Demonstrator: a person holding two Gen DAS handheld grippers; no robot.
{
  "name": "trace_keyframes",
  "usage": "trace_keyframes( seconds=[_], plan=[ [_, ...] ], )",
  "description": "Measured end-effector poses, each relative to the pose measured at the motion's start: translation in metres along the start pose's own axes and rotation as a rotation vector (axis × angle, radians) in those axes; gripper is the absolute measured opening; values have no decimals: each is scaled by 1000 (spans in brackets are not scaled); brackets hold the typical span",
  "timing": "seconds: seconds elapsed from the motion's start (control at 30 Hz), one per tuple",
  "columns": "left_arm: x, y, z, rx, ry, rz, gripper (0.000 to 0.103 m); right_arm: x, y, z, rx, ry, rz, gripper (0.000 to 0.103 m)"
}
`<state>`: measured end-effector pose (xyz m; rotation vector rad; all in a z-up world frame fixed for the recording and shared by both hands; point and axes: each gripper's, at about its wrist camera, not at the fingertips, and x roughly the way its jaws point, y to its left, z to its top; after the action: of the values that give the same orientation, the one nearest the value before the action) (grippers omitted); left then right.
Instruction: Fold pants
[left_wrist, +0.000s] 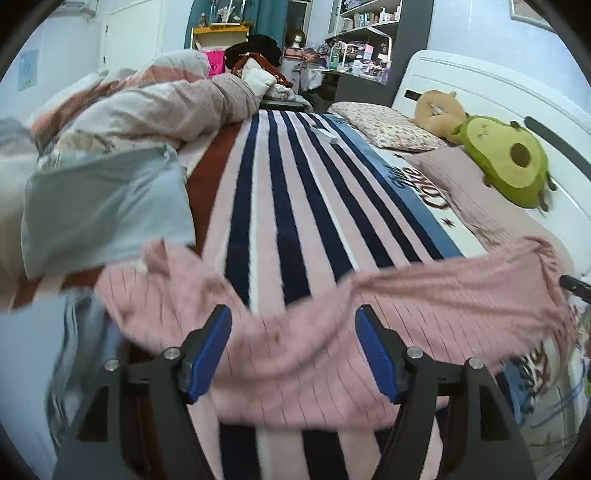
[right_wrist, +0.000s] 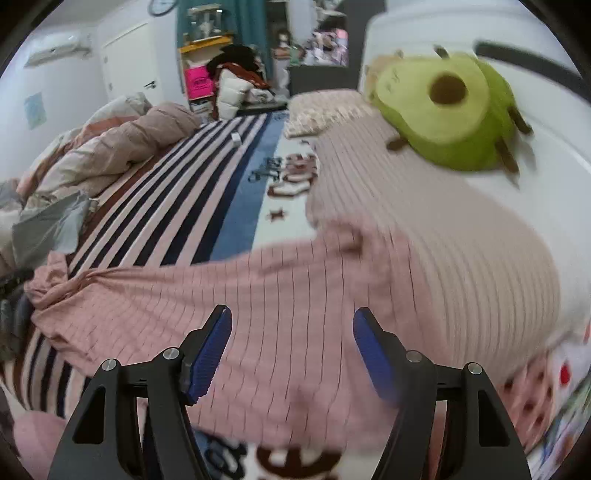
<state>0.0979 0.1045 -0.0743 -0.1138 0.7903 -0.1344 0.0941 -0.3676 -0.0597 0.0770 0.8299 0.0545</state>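
Pink pants (left_wrist: 295, 354) with thin dark stripes lie stretched crosswise on the striped bed blanket (left_wrist: 280, 192). They also show in the right wrist view (right_wrist: 280, 295), one end bunched at the left. My left gripper (left_wrist: 293, 321) is open, its blue pads just above the pants' middle, holding nothing. My right gripper (right_wrist: 291, 321) is open over the pants near their right end, holding nothing. Both views are blurred.
A rumpled duvet (left_wrist: 147, 107) and a light blue garment (left_wrist: 103, 206) lie at the left. A green avocado plush (left_wrist: 506, 158) and pillows (left_wrist: 384, 125) sit by the white headboard (left_wrist: 498, 99) at the right. A ribbed pink pillow (right_wrist: 443, 229) lies right of the pants.
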Motion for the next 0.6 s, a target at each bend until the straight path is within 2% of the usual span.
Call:
trace_keyframes(
  seconds=[0.1,0.23,0.33,0.43,0.6],
  plan=[
    [-8,-5,-25,-4,5,-35,66,-9,-17,-24,52,-3,-72,66],
    [-12,-7,-46,-26,14,-70,66,-8,-44,-59,232,65,9,66],
    [-10,-6,-54,-39,25,-77,66,-1,-56,-73,290,66,-22,66],
    [-5,-5,-55,-37,36,-71,66,8,-66,-69,302,-6,6,66],
    [-2,-1,-52,-47,31,-60,66,28,-75,-46,322,-50,17,66]
  ],
)
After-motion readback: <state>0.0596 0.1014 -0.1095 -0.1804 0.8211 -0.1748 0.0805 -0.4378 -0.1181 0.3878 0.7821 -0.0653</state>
